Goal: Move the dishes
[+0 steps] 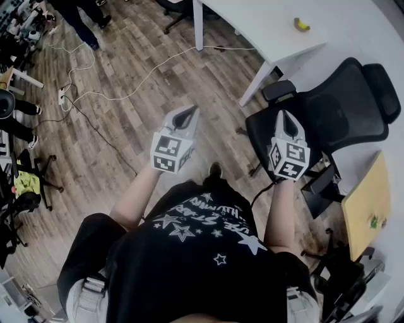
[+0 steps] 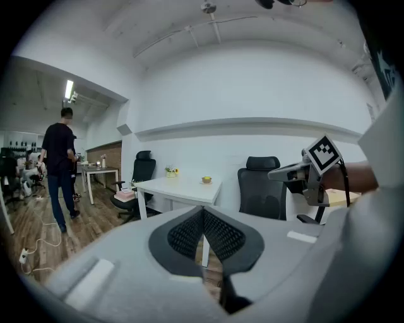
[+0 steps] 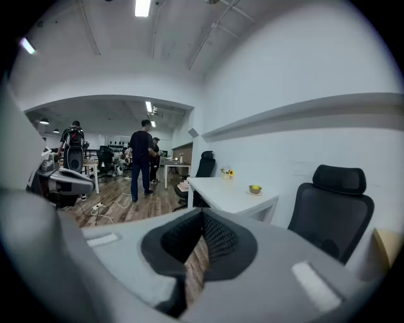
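Head view: left hand-held gripper [image 1: 187, 115] just above centre at 12 o'clock, right hand-held gripper [image 1: 285, 117] at 2 o'clock, both held out in the air over the wooden floor [image 1: 126, 126], touching nothing. The right one hangs over the black office chair [image 1: 334, 107]. The dish [image 1: 302, 24], a small bowl with something yellow in it, sits at 1 o'clock on the white surface [image 1: 252, 19], well apart from both grippers. White cable [image 1: 120, 88] runs across the floor at 10 o'clock. Left gripper view: left hand-held gripper [image 2: 203, 211] has its pads pressed together, no gap, nothing between them. Dish [image 2: 206, 180] just above the jaw tips at 12 o'clock, far off on the surface [image 2: 180, 187]. The right hand-held gripper shows at 3 o'clock with its marker cube up; a person [image 2: 60, 165] stands at 9 o'clock. Right gripper view: right hand-held gripper [image 3: 202, 213] fully closed, tips meeting, empty. Dish [image 3: 255, 188] at 1 o'clock on the surface [image 3: 221, 194], office chair [image 3: 331, 211] at 3 o'clock.
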Available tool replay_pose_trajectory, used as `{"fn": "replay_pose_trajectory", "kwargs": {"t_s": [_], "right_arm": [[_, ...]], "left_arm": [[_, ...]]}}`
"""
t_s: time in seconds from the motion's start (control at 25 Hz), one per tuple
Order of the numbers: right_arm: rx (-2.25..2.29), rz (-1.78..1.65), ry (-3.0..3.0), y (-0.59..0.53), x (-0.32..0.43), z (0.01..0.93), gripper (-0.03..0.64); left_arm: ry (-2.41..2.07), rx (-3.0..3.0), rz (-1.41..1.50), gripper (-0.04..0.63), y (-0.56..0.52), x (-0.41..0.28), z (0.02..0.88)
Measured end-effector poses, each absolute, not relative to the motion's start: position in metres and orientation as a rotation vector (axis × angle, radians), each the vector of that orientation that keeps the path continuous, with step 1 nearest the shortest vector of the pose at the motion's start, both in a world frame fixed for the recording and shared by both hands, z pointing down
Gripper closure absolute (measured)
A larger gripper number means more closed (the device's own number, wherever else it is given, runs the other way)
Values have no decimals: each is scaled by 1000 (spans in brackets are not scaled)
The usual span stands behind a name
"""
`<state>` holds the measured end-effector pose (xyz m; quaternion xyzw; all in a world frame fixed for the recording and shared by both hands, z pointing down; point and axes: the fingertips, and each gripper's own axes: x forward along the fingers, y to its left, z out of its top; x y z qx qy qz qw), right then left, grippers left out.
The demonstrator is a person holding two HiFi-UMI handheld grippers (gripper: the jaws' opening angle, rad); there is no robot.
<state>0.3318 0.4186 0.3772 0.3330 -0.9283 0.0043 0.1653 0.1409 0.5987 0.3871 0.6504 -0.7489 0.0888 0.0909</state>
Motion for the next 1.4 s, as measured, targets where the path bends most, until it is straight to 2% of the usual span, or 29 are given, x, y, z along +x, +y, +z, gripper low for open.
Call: {"fn": "replay_pose_trajectory", "kwargs": {"t_s": [0.52,1.08,1.12,1.16,1.32,1.4], "right_arm": [[885,42,-2620,451,321,397,614],[877,102,-2694,456,264,402,612],[872,103,-2696,450,258,404,595],[866,105,-2699,443,252,407,538],[844,101,-2699,397,221,421,448],[843,121,-2696,370,204,426,446]], "left_arm": [[-2198,1888,277,584,634,141,406],[-2241,1798,247,584,663,85,413],[-2246,1791,251,584,661,80,412],[-2251,1783,252,584,656,75,414],[-2251,1762,264,584,621,50,424],[-2234,1761,296,584,597,34,428]]}}
